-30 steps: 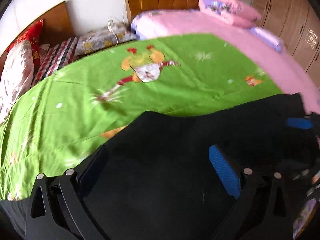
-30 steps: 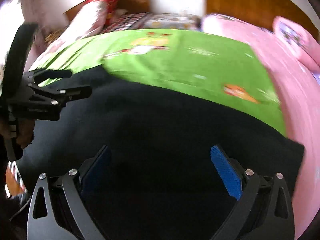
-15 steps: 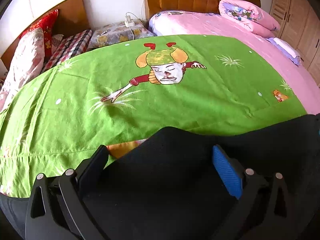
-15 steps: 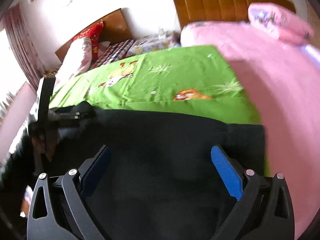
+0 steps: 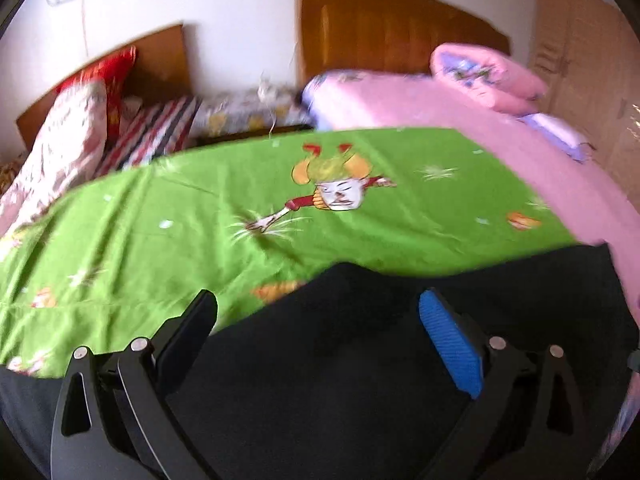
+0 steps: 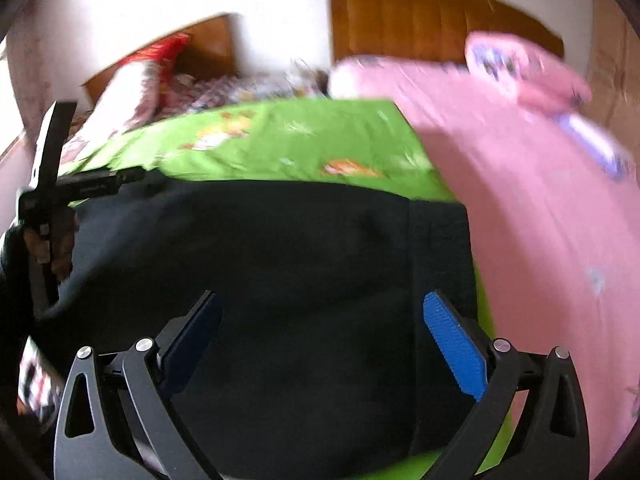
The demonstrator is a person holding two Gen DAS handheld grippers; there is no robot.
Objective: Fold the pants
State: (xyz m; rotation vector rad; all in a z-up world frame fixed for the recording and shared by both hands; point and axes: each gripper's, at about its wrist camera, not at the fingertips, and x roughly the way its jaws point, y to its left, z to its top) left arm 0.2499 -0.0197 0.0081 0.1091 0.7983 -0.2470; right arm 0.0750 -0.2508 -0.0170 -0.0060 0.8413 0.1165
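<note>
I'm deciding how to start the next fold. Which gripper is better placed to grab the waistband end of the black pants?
Probably the right gripper: it hangs open over the pants beside the waistband. The left gripper, also open, sits at the far end.

We count one pair of black pants (image 6: 288, 280), lying on the near end of the green cartoon sheet (image 5: 200, 220); that sheet is the only green one. Beyond its far right edge we see one pink bedspread (image 5: 420, 104), and on that one folded pink quilt (image 5: 488, 72). Beyond the sheet stand two wooden headboards: a tall one (image 5: 392, 28) to the right and a lower one (image 5: 160, 60) to the left. At the sheet's far left we count one red pillow (image 5: 116, 76) and one floral bolster (image 5: 64, 144). Two grippers show: the left gripper (image 5: 320, 320) and the right gripper (image 6: 322, 320), each with two fingers spread apart.
</note>
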